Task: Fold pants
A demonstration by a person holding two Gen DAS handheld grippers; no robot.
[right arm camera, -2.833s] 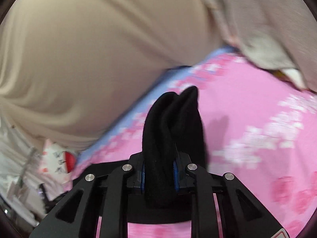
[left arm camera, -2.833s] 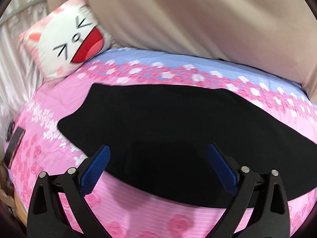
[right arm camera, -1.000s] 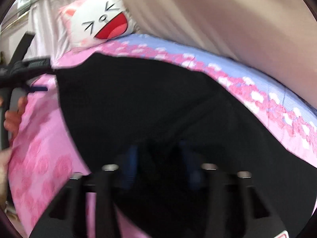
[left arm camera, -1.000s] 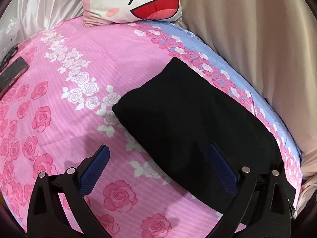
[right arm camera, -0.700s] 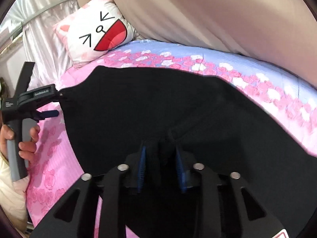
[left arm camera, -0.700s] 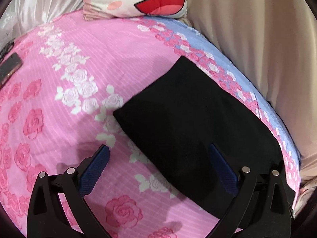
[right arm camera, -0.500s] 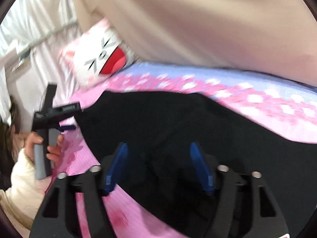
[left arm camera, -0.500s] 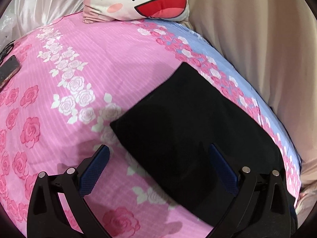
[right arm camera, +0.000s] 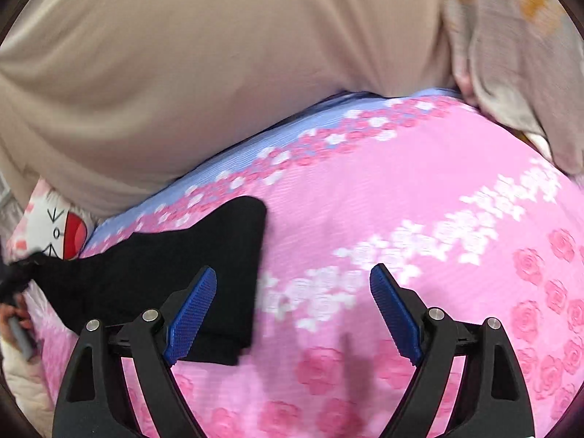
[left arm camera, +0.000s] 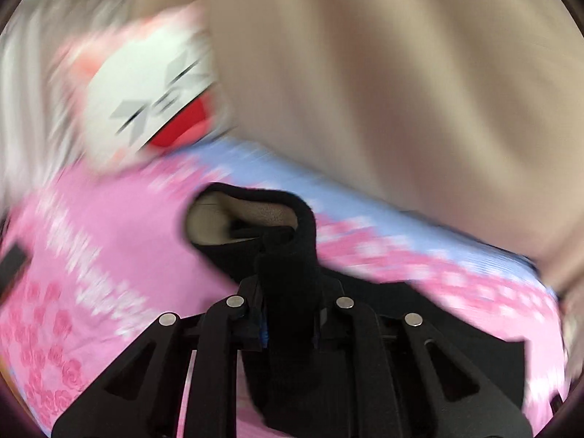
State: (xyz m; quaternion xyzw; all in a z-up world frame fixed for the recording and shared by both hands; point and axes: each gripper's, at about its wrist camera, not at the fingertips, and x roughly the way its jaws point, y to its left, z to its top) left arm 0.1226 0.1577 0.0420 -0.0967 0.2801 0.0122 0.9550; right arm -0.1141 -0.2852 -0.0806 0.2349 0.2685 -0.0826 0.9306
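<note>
Left gripper clamped tight on bunched black pants; right gripper spread wide, empty, above pink bedsheet.

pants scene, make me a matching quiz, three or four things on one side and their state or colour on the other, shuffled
Things:
1. left tongs
2. right tongs
3. black pants
4. cat pillow

States:
A. white with a red mouth
B. open, holding nothing
C. partly lifted at one end
D. shut on fabric

Pairs: 1-D, 2-B, 3-C, 4-A
</note>
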